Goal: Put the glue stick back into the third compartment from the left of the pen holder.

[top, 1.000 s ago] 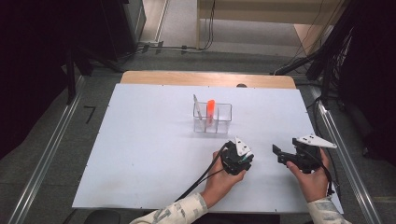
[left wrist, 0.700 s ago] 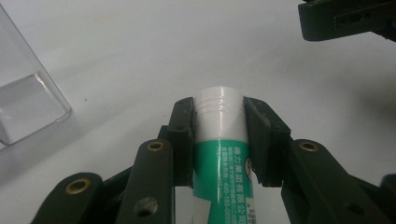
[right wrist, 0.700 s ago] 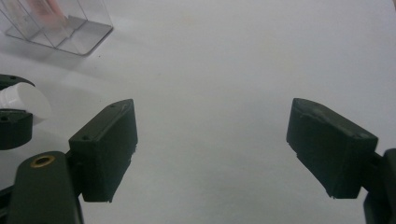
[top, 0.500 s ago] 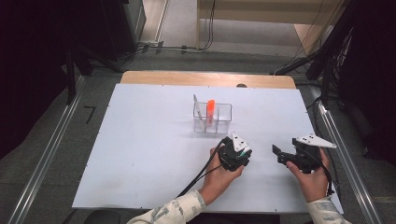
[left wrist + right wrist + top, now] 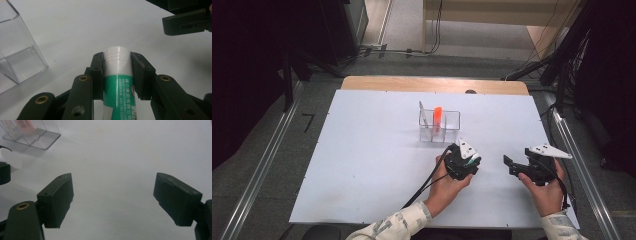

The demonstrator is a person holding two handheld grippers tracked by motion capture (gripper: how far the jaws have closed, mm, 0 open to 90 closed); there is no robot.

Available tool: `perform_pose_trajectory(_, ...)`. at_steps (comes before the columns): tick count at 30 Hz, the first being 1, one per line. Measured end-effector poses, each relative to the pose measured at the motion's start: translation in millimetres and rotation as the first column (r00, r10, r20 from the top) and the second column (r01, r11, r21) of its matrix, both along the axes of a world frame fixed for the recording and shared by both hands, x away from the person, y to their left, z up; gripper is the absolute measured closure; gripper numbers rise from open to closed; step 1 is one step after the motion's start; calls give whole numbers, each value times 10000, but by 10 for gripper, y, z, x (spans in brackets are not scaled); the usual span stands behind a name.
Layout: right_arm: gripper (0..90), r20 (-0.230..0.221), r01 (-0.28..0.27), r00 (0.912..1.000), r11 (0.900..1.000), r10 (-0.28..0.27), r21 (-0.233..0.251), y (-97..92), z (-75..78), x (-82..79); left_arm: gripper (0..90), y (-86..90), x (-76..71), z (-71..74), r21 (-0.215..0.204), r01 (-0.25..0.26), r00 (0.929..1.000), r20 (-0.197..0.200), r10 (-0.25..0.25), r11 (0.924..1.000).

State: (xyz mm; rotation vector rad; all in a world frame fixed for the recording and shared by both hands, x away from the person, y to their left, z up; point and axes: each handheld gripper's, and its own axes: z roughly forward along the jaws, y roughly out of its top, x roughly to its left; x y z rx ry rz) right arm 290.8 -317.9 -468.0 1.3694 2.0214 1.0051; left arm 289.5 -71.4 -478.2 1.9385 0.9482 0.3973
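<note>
The left gripper (image 5: pixel 117 72) is pinching a green and white tube (image 5: pixel 119 82) between its two jaws. The tube lies along the jaws, and its white cap points to 12 o'clock in the left gripper view. From above, the left gripper (image 5: pixel 463 161) sits at 6 o'clock from the clear box (image 5: pixel 439 126), just beside it on the white table (image 5: pixel 362 165). The right gripper (image 5: pixel 512 165) is at 3 o'clock from the left one, with its jaws spread wide and nothing between them.

The left hand-held gripper (image 5: pixel 117 75) clamps a white-capped green tube (image 5: pixel 119 82) between its black jaws. A clear plastic box (image 5: pixel 17 55) stands left on the white table (image 5: pixel 100 30). The other hand-held gripper (image 5: pixel 190 17) shows top right.
</note>
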Motion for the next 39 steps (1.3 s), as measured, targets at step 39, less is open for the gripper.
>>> perform_pose_trajectory(39,153,-45,-36,10000,10000,36,23,11,-8,0,662,165,191,243,-533,-606,9979,178,616,9967)
